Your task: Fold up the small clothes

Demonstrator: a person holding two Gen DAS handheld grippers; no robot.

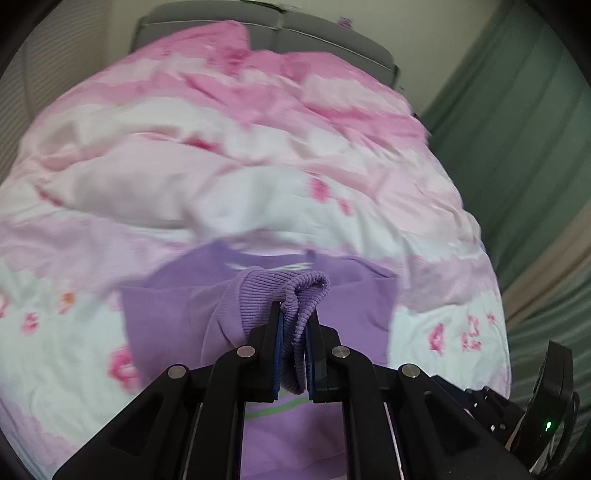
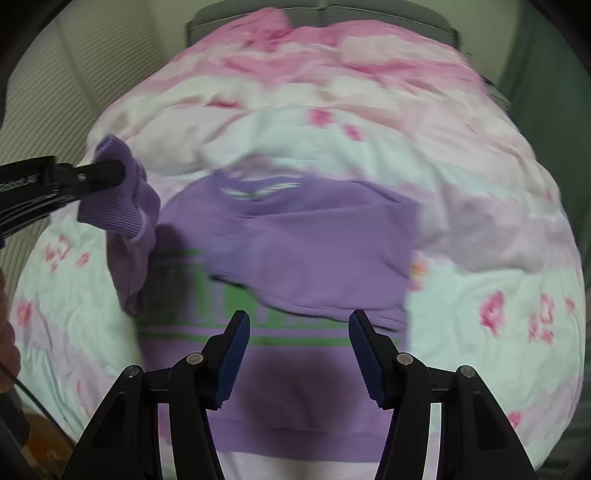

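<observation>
Your left gripper (image 1: 294, 325) is squeezed tight on the ribbed cuff (image 1: 280, 291) of the purple sweater (image 2: 314, 251), holding that sleeve up off the bed, while your right gripper (image 2: 299, 332) hangs just above the sweater's bottom half with its two fingers spread wide and nothing between them. The sweater lies flat under you on the pink and white flowered blanket (image 2: 480, 258), with green stripes across its front and its neck pointing away from you. Past the blanket you see a gray headboard (image 1: 266, 22) and a green curtain (image 1: 517, 129) on the right.
</observation>
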